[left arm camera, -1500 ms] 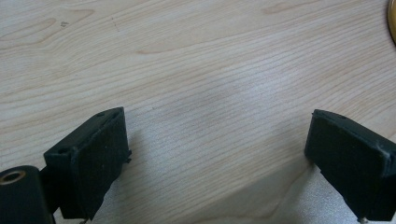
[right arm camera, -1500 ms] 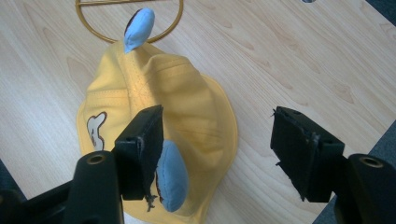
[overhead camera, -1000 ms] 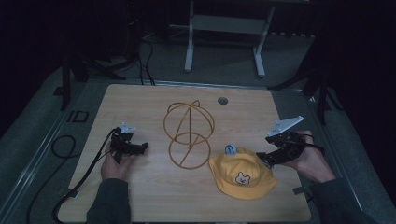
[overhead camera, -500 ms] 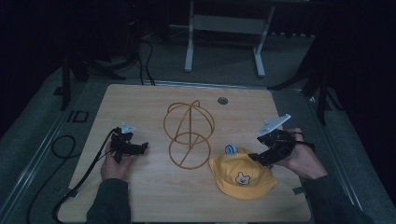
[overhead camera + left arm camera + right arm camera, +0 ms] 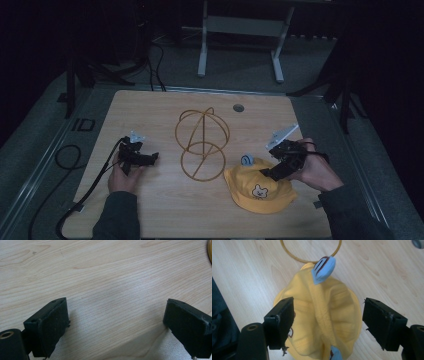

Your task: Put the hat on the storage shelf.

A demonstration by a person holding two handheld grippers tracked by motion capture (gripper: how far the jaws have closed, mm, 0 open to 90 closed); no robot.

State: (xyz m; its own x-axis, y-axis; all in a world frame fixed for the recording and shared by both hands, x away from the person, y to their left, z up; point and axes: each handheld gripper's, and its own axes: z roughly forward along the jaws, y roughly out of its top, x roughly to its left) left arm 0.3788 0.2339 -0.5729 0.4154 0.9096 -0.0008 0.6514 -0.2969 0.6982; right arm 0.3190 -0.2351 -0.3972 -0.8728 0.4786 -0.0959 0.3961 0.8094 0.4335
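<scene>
Presently, catalogue of risks at this stage:

Item: yellow hat [image 5: 260, 192], soft cloth, lies crumpled on the tabletop [image 5: 150, 107] just beside the base ring of the wire stand [image 5: 202, 145], blue ear tab [image 5: 323, 269] pointing toward it.
Right gripper [image 5: 274, 171]: over the hat; fingers [image 5: 279, 322] have just been opening and stand wide, a raised fold of the crown between them, pads not pressing.
Left gripper [image 5: 145, 159]: rests low over bare wood, well apart from the hat; fingers [image 5: 48, 327] spread wide, holding nothing.
Risk, thin grip: closing on the ridge alone probably pinches one layer, so the hat could slip out when lifted.
Risk, snag: the brim lies near the stand's ring; dragging could catch the wire and tip the stand.
Risk, sag: limp cloth held at one point may droop and miss the dome.
</scene>
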